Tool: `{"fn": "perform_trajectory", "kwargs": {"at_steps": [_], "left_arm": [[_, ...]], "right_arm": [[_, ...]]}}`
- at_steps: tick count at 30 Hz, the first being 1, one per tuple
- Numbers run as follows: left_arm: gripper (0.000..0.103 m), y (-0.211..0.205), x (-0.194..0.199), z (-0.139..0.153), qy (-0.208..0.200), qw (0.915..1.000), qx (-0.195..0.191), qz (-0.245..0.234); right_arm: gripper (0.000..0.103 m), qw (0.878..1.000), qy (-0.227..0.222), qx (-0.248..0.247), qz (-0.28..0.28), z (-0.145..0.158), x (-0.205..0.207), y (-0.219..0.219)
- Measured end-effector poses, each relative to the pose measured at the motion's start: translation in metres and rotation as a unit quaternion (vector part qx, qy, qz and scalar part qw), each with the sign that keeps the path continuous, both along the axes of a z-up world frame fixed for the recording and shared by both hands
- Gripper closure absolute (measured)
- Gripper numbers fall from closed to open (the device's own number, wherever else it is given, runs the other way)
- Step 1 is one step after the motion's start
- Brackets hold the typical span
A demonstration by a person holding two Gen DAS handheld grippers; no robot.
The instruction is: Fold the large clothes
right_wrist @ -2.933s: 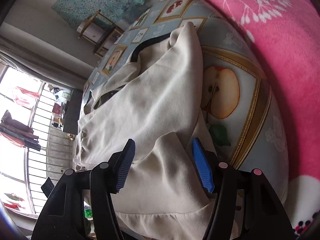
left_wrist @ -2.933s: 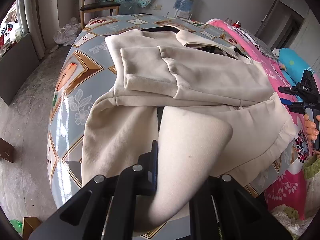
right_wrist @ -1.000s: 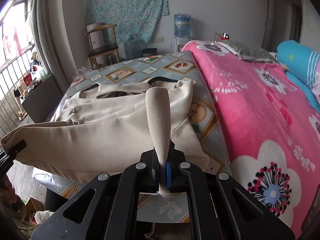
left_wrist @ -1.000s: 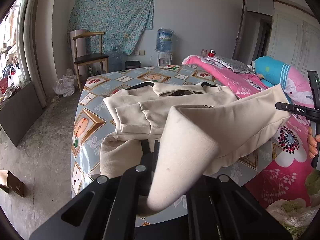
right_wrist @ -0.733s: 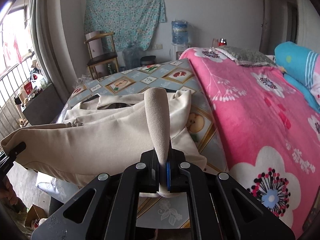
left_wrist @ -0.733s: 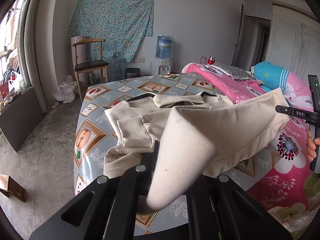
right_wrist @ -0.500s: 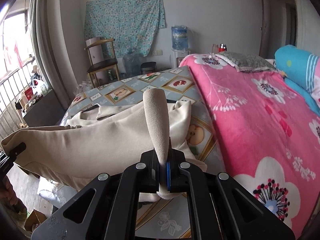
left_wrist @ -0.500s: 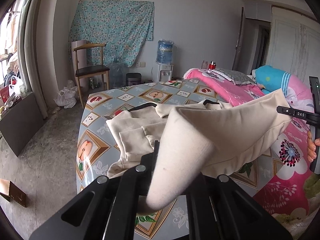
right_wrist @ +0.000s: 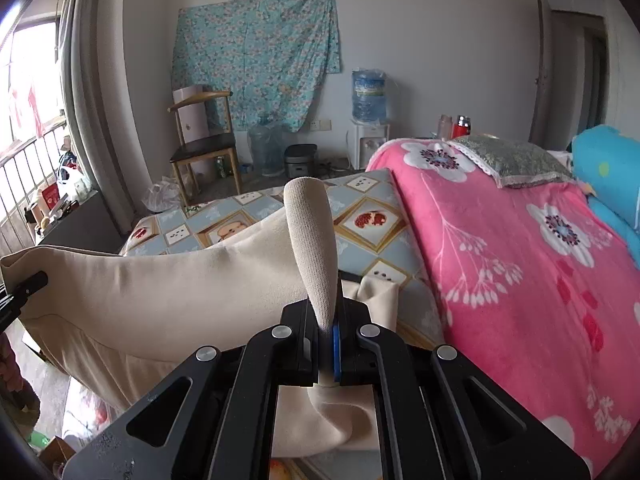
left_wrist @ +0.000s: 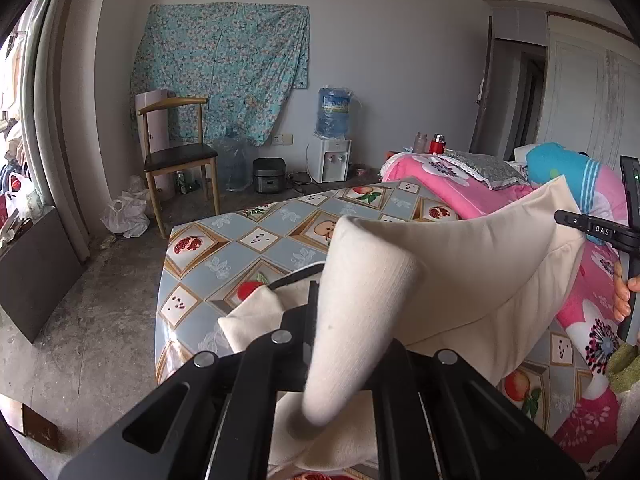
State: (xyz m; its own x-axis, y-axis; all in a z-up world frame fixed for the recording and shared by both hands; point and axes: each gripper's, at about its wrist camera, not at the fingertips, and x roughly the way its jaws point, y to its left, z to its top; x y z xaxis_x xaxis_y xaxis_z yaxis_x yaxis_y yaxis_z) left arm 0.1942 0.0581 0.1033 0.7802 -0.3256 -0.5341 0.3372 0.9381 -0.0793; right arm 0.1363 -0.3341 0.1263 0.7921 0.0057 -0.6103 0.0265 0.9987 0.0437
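Note:
A large cream sweatshirt (left_wrist: 460, 280) hangs stretched between my two grippers, lifted above the patterned table (left_wrist: 224, 264). My left gripper (left_wrist: 320, 344) is shut on one corner of its hem, and the cloth bulges up over the jaws. My right gripper (right_wrist: 326, 340) is shut on the other corner; it also shows at the right edge of the left wrist view (left_wrist: 592, 230). In the right wrist view the sweatshirt (right_wrist: 160, 296) spans left to the other gripper (right_wrist: 24, 286). A folded sleeve part (left_wrist: 256, 316) still lies on the table.
A bed with a pink floral blanket (right_wrist: 520, 248) borders the table on the right. A wooden chair (left_wrist: 176, 160), water bottles and a dispenser (left_wrist: 332, 152) stand by the far wall. A dark cabinet (left_wrist: 32, 264) and window stand on the left.
Both grippers have raised the hem and carried it forward over the garment toward the far end of the table. Less of the sweatshirt lies in view on the table.

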Motion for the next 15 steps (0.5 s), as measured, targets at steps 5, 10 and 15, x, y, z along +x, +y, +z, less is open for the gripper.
{"fn": "perform_trajectory", "kwargs": {"at_steps": [5, 10, 15], "left_arm": [[0.098, -0.004, 0.086, -0.016, 0.050, 0.9987, -0.004, -0.009], [0.098, -0.007, 0.171, -0.076, 0.161, 0.9870, -0.005, -0.005], [0.081, 0.003, 0.200, -0.131, 0.257, 0.9661, -0.023, 0.017]], "right_arm": [[0.098, 1.000, 0.021, 0.002, -0.004, -0.020, 0.077, -0.005], [0.098, 0.995, 0.097, -0.010, -0.014, -0.089, 0.148, -0.006], [0.096, 0.982, 0.189, 0.009, -0.013, -0.157, 0.179, -0.018]]}}
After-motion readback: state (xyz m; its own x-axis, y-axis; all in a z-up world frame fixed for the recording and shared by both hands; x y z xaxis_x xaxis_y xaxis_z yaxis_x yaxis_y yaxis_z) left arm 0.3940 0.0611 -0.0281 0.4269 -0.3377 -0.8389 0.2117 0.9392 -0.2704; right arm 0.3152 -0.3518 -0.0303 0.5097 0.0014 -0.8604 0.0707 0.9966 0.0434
